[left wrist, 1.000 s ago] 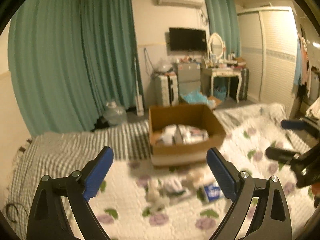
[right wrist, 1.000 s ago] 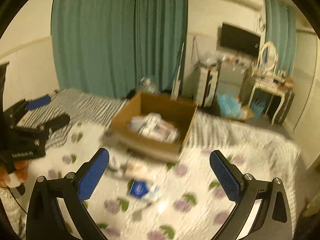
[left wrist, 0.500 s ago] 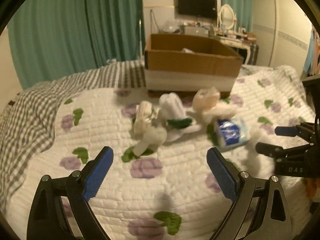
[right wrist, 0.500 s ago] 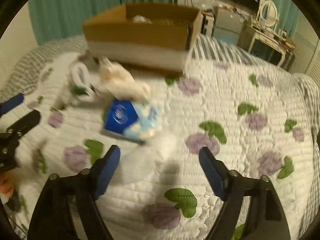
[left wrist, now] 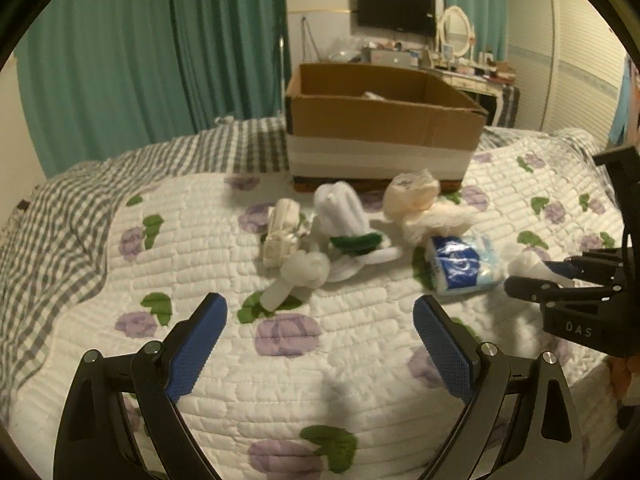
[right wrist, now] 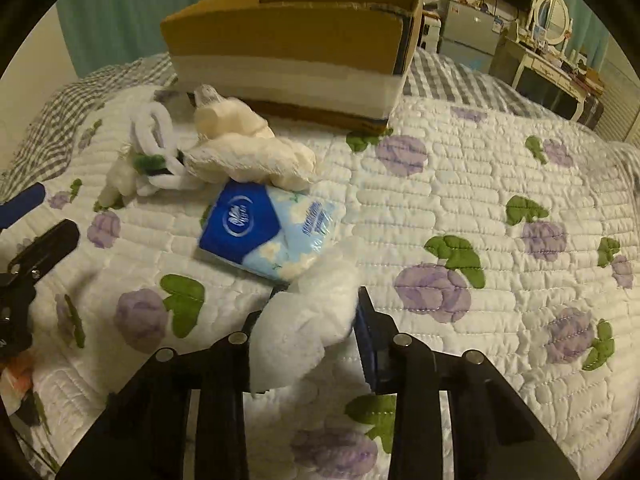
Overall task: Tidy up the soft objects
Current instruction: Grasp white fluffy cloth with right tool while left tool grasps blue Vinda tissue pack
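Right gripper [right wrist: 316, 320] clenched on white fluffy cloth [right wrist: 304, 320]: light, limp, compressible; a mid-bunch pinch should hold. Left gripper [left wrist: 320, 320] released, empty. Cardboard box [left wrist: 384, 120] far.

The brown cardboard box [left wrist: 384, 120] hides nearly all of its contents behind its near wall; only a pale scrap shows over the rim. The fluffy white cloth [right wrist: 308, 320] covers the right gripper's [right wrist: 316, 320] left finger. The cluttered dressing table [left wrist: 472, 66] at the back is too small to read.
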Available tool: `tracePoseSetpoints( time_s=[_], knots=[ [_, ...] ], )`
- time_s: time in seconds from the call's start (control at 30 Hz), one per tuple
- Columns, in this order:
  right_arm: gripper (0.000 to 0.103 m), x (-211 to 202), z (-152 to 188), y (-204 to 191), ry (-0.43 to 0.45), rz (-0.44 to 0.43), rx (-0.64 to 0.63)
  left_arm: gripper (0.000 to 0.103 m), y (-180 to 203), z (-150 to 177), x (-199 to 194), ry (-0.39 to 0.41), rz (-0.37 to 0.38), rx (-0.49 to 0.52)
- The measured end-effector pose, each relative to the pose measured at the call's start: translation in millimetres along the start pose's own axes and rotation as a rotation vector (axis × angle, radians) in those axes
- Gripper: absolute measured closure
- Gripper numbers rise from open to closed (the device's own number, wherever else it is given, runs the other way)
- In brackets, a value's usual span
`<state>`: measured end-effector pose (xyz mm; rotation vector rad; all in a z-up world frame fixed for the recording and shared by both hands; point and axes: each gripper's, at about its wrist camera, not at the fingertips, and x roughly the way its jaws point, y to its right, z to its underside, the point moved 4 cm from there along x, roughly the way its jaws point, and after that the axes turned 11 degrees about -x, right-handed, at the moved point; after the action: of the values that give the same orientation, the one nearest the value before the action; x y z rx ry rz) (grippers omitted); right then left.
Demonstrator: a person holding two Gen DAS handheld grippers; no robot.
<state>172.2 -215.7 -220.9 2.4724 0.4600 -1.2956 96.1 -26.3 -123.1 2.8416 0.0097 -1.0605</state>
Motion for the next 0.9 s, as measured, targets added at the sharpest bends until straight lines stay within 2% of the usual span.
tracePoseSetpoints(
  time_s=[0.17,0.4,0.53,0.7,0.9],
  knots=[
    [0.071,-27,-8,5,0.060,0.001,-0.006,0.007,25,-9,-9,0.019,0.027,0.026],
    [0.071,-53,-26,40,0.103,0.042,-0.030,0.007,83,-18,12,-0.078,0.092,0.072],
    [0.071,-50,-32,65,0.104,0.055,-0.035,0.007,107,-17,38,-0.149,0.111,0.021],
    [0.071,-34,-25,85,0.097,0.006,0.020,0.008,125,0,73,-0.240,0.075,0.015],
    [0.071,-27,-20,91,0.098,-0.035,0.059,0.008,129,12,98,-0.295,0.028,0.043]
  ],
)
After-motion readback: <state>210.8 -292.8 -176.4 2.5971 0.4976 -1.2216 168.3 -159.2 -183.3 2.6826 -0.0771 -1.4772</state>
